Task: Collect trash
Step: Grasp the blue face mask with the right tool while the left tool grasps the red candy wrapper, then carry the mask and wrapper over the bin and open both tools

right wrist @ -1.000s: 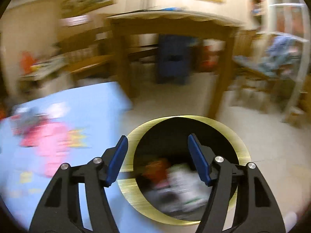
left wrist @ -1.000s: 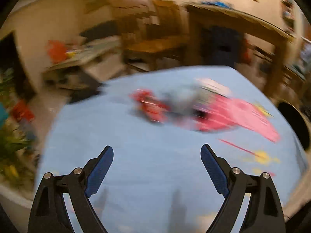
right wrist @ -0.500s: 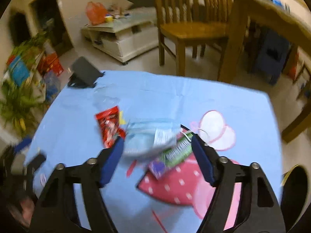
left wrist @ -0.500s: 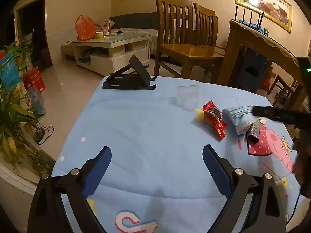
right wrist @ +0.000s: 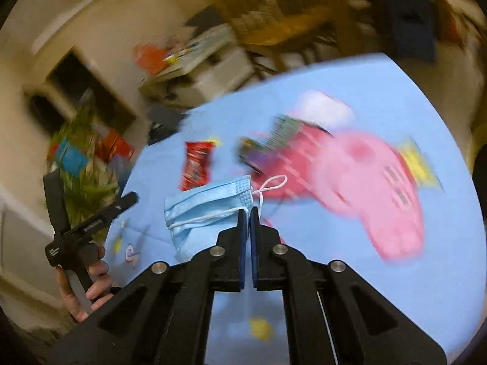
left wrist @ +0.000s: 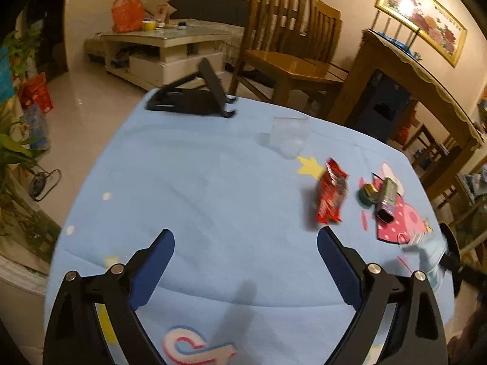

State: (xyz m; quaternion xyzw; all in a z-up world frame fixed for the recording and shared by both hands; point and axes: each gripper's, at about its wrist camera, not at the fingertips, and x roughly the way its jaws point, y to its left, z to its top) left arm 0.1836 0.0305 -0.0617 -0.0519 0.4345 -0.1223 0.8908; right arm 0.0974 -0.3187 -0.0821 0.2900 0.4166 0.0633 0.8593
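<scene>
My right gripper (right wrist: 249, 213) is shut on a light blue face mask (right wrist: 207, 210) and holds it above the blue tablecloth (right wrist: 380, 289); the mask shows blurred at the right edge of the left wrist view (left wrist: 430, 255). A red snack wrapper (left wrist: 330, 196) lies on the cloth (left wrist: 197, 197), also in the right wrist view (right wrist: 196, 164). A green and silver wrapper (left wrist: 385, 199) lies to its right, beside a small green item (left wrist: 366, 196). My left gripper (left wrist: 245, 245) is open and empty above the near cloth.
A clear plastic cup (left wrist: 289, 135) and a black folding stand (left wrist: 194, 94) sit at the far side of the table. Wooden chairs (left wrist: 289, 51) and a wooden table (left wrist: 426, 70) stand behind. A plant (left wrist: 15, 140) stands at the left.
My right gripper closed on the face mask and lifted it off the table toward the right. The left gripper stayed open and shifted slightly.
</scene>
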